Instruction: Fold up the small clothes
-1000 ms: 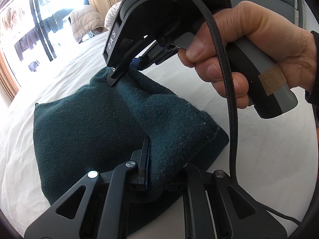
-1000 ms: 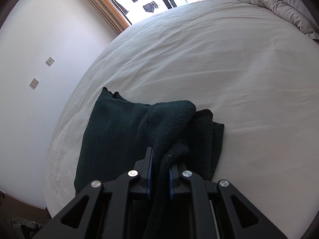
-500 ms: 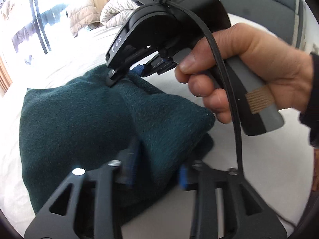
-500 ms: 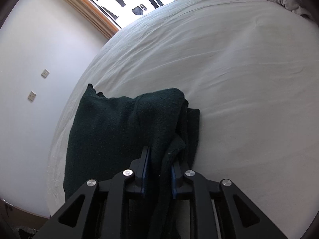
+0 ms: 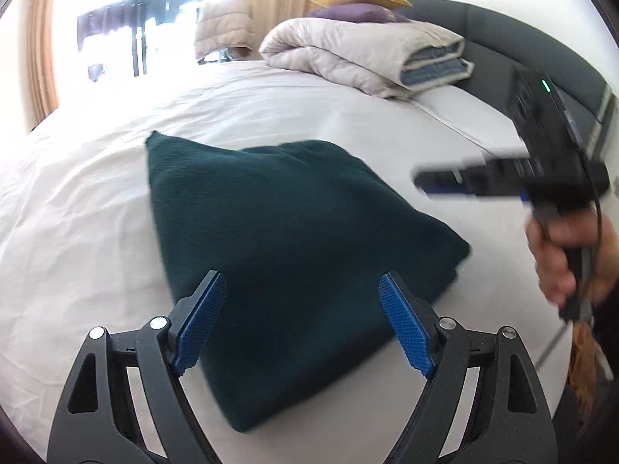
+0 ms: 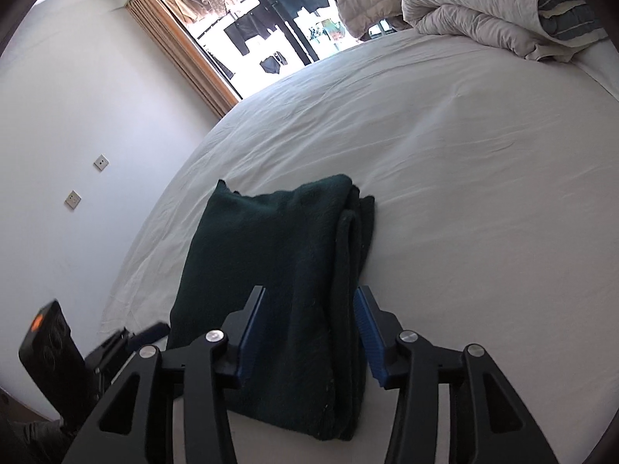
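**Folded dark green garment released on the white bed**

A dark green fleece garment (image 5: 294,255) is seen lying folded on the white bed sheet (image 5: 77,239), near the close edge of the bed. It has been folded into a thick, roughly rectangular bundle of several layers. In the right wrist view the stacked folded edges are shown along its right side, where a rounded roll of cloth runs lengthways and a lower layer juts out slightly beyond the upper one. The surface is soft, nubbly and matte, with a few pale specks of lint. At the far left corner a small point of cloth is raised; the rest lies fairly flat.

The left gripper (image 5: 301,321) is held over the near end of the garment with its jaws spread wide and opening; the blue pads (image 5: 201,321) are not pressed on the cloth. The right gripper (image 6: 309,332) is positioned at the garment's near right edge, jaws opening, with the folded edge between them but no visible pinch. In the left wrist view this gripper is seen blurred at the right, gripped by a hand (image 5: 568,255).

A rolled beige duvet (image 5: 363,58) is piled at the far end of the bed, with purple and mustard cushions (image 5: 356,4) behind it against a grey headboard (image 5: 503,34). A bright window (image 6: 271,19) with curtains is seen beyond the far left.
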Action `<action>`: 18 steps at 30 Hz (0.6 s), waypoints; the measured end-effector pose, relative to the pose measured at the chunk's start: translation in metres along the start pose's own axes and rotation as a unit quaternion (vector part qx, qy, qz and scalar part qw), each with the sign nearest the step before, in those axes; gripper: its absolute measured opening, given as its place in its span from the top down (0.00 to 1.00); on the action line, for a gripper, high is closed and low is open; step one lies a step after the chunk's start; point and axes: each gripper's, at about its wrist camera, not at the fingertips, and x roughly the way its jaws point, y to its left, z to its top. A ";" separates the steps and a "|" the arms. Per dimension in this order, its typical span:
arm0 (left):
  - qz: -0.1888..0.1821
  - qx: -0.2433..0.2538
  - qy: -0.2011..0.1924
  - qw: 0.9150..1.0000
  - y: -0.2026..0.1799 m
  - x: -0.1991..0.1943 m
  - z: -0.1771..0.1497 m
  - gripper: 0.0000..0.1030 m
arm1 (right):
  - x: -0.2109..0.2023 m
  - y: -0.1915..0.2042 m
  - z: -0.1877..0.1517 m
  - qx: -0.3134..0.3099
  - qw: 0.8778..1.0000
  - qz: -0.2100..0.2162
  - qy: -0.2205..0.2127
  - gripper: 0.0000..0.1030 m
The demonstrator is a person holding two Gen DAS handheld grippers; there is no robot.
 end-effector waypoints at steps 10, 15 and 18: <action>0.040 0.005 0.050 0.998 0.040 0.028 -0.025 0.21 | 0.023 -0.011 -0.040 0.026 0.997 -0.062 0.022 0.86; 0.015 -0.023 0.079 0.997 0.054 0.047 -0.038 0.21 | 0.018 -0.024 -0.054 0.063 0.997 -0.038 0.015 0.88; 0.016 -0.020 0.079 0.997 0.060 0.047 -0.047 0.21 | 0.014 -0.020 -0.058 0.057 0.997 -0.045 0.017 0.88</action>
